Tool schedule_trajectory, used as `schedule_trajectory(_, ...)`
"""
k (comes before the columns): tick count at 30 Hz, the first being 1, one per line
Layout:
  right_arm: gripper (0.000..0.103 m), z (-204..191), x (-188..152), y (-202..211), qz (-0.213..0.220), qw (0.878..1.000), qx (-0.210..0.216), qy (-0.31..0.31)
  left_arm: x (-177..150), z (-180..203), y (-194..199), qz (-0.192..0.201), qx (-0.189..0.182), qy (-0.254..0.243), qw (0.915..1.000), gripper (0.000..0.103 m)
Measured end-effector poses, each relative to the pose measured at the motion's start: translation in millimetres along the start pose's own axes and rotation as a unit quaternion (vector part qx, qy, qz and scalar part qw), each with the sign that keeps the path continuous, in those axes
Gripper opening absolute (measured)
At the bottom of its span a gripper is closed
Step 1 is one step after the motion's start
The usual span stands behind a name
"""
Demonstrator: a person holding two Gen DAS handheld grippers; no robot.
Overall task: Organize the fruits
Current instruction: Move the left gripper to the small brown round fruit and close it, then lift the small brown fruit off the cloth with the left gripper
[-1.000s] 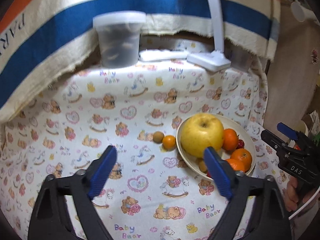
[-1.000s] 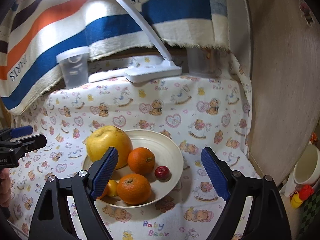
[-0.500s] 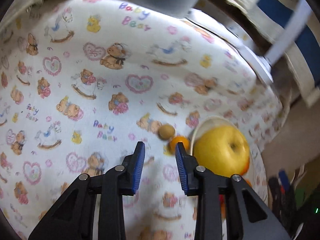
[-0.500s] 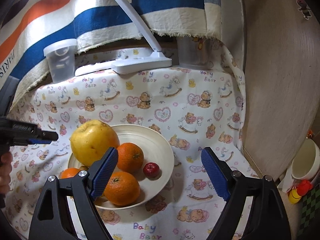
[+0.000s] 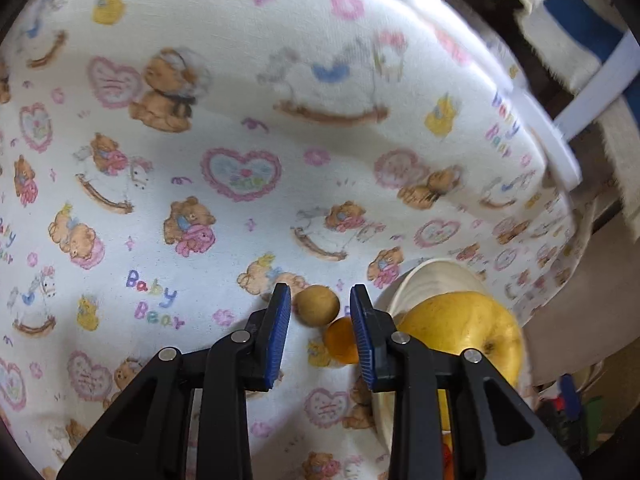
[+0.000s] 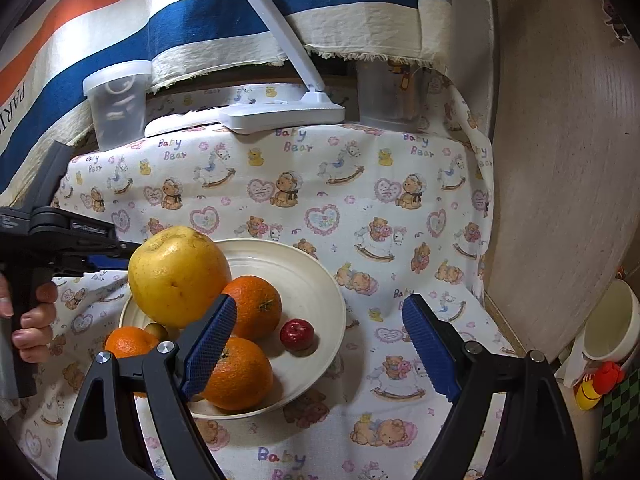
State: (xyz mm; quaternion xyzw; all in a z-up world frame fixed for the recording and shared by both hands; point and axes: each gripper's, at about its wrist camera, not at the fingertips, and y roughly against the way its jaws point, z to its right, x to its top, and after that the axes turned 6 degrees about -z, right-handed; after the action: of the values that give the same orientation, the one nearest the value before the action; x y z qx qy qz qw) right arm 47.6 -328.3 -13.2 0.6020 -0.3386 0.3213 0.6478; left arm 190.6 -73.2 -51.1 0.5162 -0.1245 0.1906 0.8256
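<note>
Brown fruit between left tongs shows only in left view.

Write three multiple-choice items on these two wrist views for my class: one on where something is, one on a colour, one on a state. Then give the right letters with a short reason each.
1. Where does the small brown fruit lie?
A. in the bowl
B. on the cloth beside the bowl
C. on the lamp base

2. What colour is the largest fruit in the bowl?
A. yellow
B. red
C. green

3. How does the right gripper stand?
A. shut on an orange
B. shut and empty
C. open and empty

Key: 1 B, the left wrist view shows it on the printed cloth just outside the bowl's rim, ahead of the left gripper. 2 A, its skin is plainly yellow. 3 C, its jaws stand wide apart with nothing between them.
</note>
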Motion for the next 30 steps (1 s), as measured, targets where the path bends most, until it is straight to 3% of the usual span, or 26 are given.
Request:
schedule_trajectory(2, 0.086, -1, 1, 1, 0.001, 1.0, -0.002, 0.008, 0, -1, -1, -0.005, -0.002, -0.003, 1.0, 0.029)
schedule_trajectory(4, 0.086, -1, 1, 6, 0.013, 1.0, -0.013, 0.015, 1, 0, 2, -0.012, -0.001, -0.005, 0.9999, 0.021)
schedule_trajectory(6, 0.086, 2, 2, 12, 0.031, 0.999, -0.022, 0.012, 0, 2, 6, -0.013, 0.001, -0.016, 0.9998, 0.0)
schedule_trajectory(9, 0.086, 6, 3, 12, 0.029, 0.999, -0.02, 0.004, -5, 12, 13, -0.013, 0.02, -0.054, 0.9983, 0.0)
schedule_trajectory(16, 0.086, 7, 5, 10, 0.024, 1.0, -0.013, -0.006, -12, 4, 52, 0.029, 0.051, -0.096, 0.9936, 0.0)
schedule_trajectory(17, 0.086, 8, 5, 10, 0.023, 1.0, -0.011, -0.008, -11, 5, 52, 0.024, 0.058, -0.103, 0.9927, 0.009)
schedule_trajectory(18, 0.086, 8, 5, 10, 0.021, 1.0, -0.009, -0.01, -10, 6, 50, 0.012, 0.066, -0.109, 0.9917, 0.026)
schedule_trajectory(20, 0.086, 8, 5, 10, 0.021, 1.0, -0.014, -0.007, -7, 6, 44, -0.01, 0.07, -0.112, 0.9912, 0.038)
schedule_trajectory(23, 0.086, 8, 5, 15, 0.034, 0.999, -0.029, -0.004, -4, 4, 39, -0.014, 0.066, -0.097, 0.993, 0.038)
schedule_trajectory(27, 0.086, 14, 6, 15, 0.029, 0.999, -0.017, -0.022, 5, 1, 23, -0.026, 0.056, -0.059, 0.9963, 0.037)
schedule_trajectory(28, 0.086, 14, 6, 14, 0.026, 0.999, -0.015, -0.024, 7, 3, 18, -0.027, 0.059, -0.057, 0.9962, 0.032)
schedule_trajectory(29, 0.086, 14, 6, 14, 0.025, 0.999, -0.013, -0.023, 8, 4, 14, -0.031, 0.056, -0.057, 0.9963, 0.018)
schedule_trajectory(30, 0.086, 13, 6, 14, 0.025, 0.999, -0.015, -0.019, 10, 3, 10, -0.039, 0.051, -0.055, 0.9965, 0.016)
